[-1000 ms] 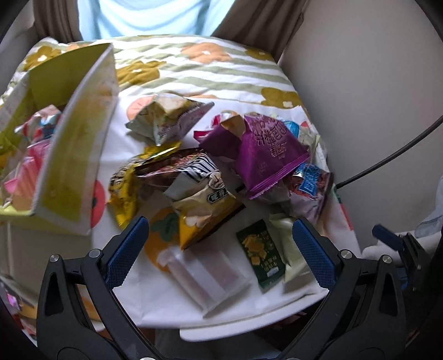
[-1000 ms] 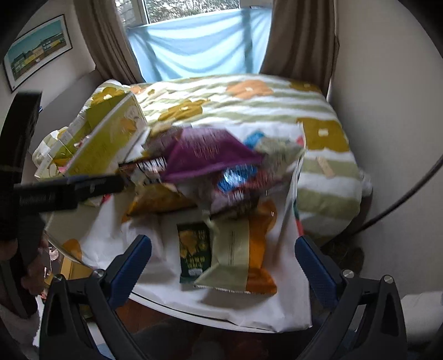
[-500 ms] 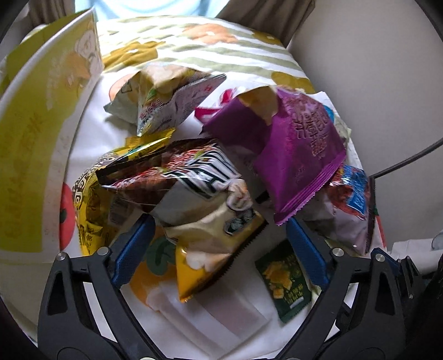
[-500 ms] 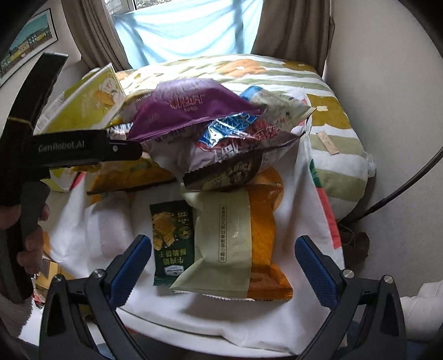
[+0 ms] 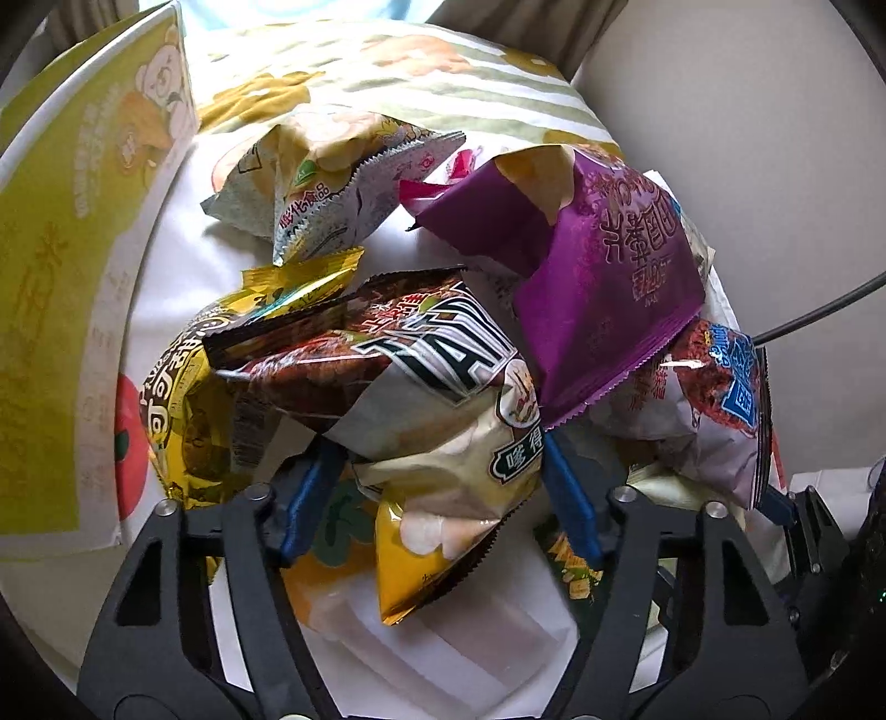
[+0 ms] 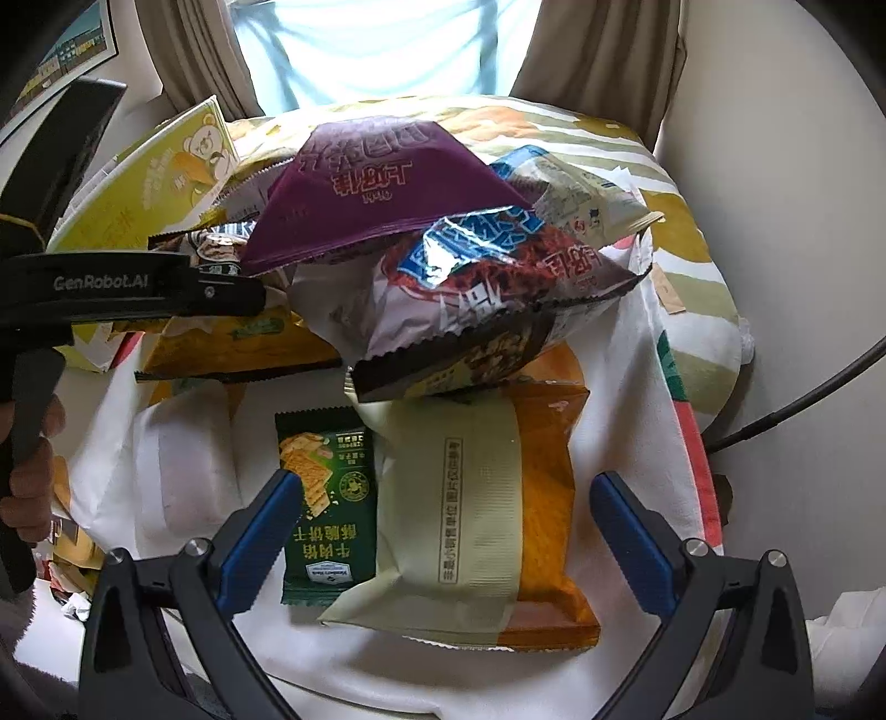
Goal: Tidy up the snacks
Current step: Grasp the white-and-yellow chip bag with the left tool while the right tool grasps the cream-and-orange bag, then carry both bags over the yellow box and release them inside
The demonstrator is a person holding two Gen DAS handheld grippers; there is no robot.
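Soft daylight enters from the window at twelve o'clock, blown out white. The foil snack bags carry small glare spots. Fisheye bending and black vignette ring both views; shadows stay faint, focus sharp.

purple bag | dark green cracker packet | orange-cream bag | cloth seemingly green-striped, yellow-flowered

1. Purple snack bag: glossy plastic film, creased.
2. Gold-and-cream chip bag: shiny foil-like film.
3. Yellow box: matt printed cardboard.
4. Cloth over tabletop: soft white fabric.
5. Left gripper fingers: matt blue pads, black plastic arms.
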